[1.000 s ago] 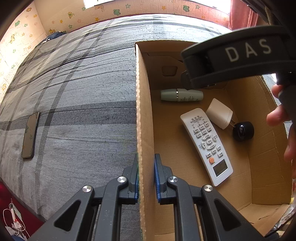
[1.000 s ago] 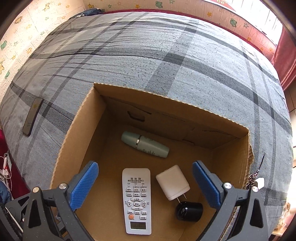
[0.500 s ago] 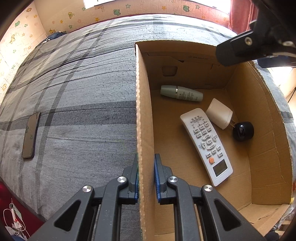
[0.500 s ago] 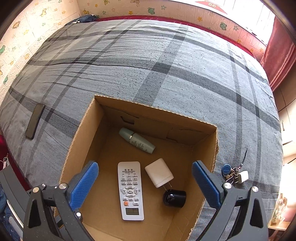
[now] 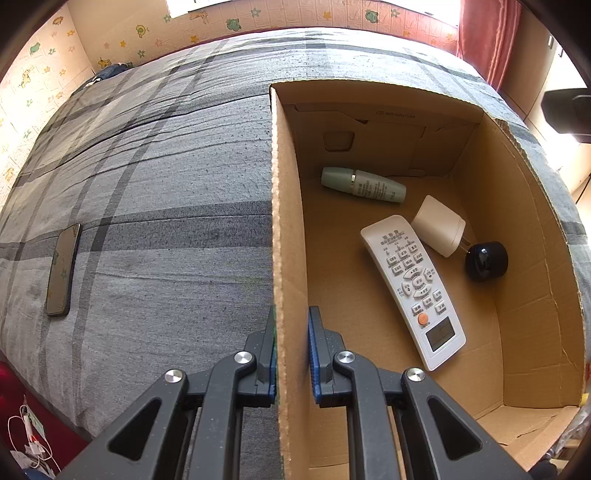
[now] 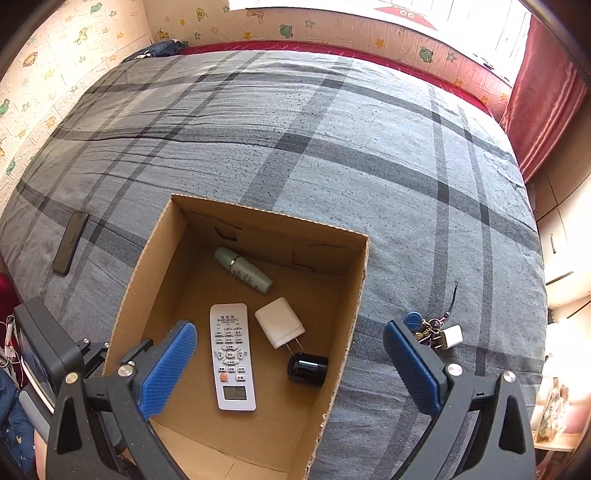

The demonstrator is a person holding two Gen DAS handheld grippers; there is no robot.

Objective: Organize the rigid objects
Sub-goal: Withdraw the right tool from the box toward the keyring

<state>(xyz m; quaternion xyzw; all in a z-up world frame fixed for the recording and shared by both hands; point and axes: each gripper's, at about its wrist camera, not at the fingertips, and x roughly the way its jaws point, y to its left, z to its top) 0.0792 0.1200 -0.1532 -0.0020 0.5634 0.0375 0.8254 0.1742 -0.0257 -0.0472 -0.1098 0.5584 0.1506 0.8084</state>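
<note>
An open cardboard box [image 6: 362, 280] sits on a grey plaid bed. In it lie a white remote [image 6: 231, 354], a pale green bottle [image 6: 243, 269], a white charger plug [image 6: 279, 323] and a black round object [image 6: 307, 370]; the same items show in the left wrist view: remote [image 5: 412, 288], bottle [image 5: 364, 184], plug [image 5: 437, 225], black object [image 5: 485, 260]. My left gripper [image 5: 291, 354] is shut on the box's left wall [image 5: 288, 236]. My right gripper [image 6: 291, 369] is open and empty, high above the box. A key bunch [image 6: 432, 330] lies right of the box.
A dark phone [image 6: 70, 243] lies on the bed left of the box, also in the left wrist view [image 5: 62, 269]. Patterned walls [image 6: 332, 29] ring the bed, a red curtain [image 6: 546, 96] at the right. Cables [image 5: 29, 439] lie on the floor at left.
My right gripper has risen and drawn back from the box, so the box looks smaller and the key bunch has come into view. My left gripper has not moved.
</note>
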